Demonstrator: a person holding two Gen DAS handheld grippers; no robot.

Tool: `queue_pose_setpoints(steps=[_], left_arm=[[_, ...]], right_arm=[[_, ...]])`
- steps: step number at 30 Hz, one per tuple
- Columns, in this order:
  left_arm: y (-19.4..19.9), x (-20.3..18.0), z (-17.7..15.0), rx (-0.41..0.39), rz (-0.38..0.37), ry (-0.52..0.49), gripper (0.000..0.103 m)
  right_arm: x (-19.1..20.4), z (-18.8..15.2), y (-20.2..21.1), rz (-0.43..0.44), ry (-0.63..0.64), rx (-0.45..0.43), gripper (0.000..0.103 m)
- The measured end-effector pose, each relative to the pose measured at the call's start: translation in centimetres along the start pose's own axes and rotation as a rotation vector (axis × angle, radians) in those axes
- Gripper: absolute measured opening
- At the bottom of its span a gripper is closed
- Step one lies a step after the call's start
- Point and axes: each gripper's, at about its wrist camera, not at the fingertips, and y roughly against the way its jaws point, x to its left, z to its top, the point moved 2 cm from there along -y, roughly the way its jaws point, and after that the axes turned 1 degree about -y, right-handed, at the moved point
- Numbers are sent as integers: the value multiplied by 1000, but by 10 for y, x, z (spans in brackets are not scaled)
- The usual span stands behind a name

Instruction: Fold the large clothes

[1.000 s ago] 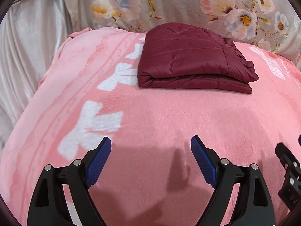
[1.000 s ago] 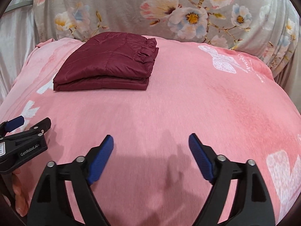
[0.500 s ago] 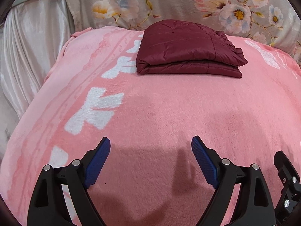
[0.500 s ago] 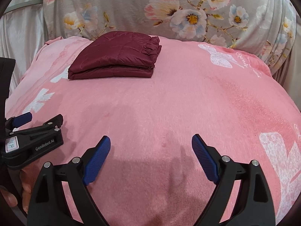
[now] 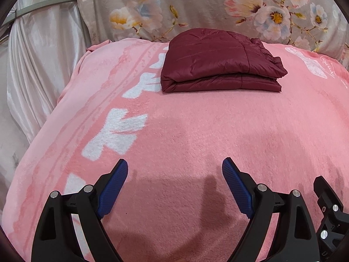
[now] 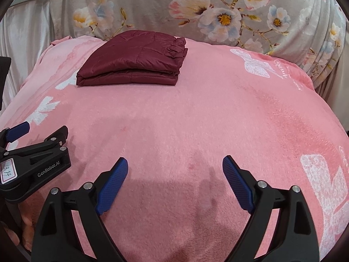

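Jacket point(image 5: 220, 65), maroon, quilted: folded into a compact stacked rectangle, upper centre of the left wrist view, upper left-centre of the right wrist view point(image 6: 135, 61). It rests on the pink blanket point(image 5: 196, 131), close to the far edge, just before the floral fabric point(image 5: 196, 6) behind it.

Left to right, left wrist view: pale satin curtain point(image 5: 39, 65) at far left; white printed shapes on the blanket running down the left side; jacket above centre; a black corner of the other tool at lower right.

Left gripper point(image 5: 174, 183): jaws wide apart, nothing between the blue pads point(image 5: 113, 187), only blanket below. Well apart from the jacket.

Right gripper point(image 6: 174, 183): same reading, jaws spread wide, empty, blanket underneath, jacket well apart at upper left.

Judgement: layers lie flush and edges line up, so folding looks finished. Position near the far edge probably keeps the near blanket area available as working surface. Both claws empty and clear suggests release is done.

Containers: none visible in either view; nothing holds the jacket but the blanket itself.
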Motion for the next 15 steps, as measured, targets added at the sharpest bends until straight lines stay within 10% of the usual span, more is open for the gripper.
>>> queue_pose_setpoints(steps=[15], left_arm=[[6,-1,1,-25,2,-1,86]], right_arm=[[-1,0,2,-5,-19,-14,86]])
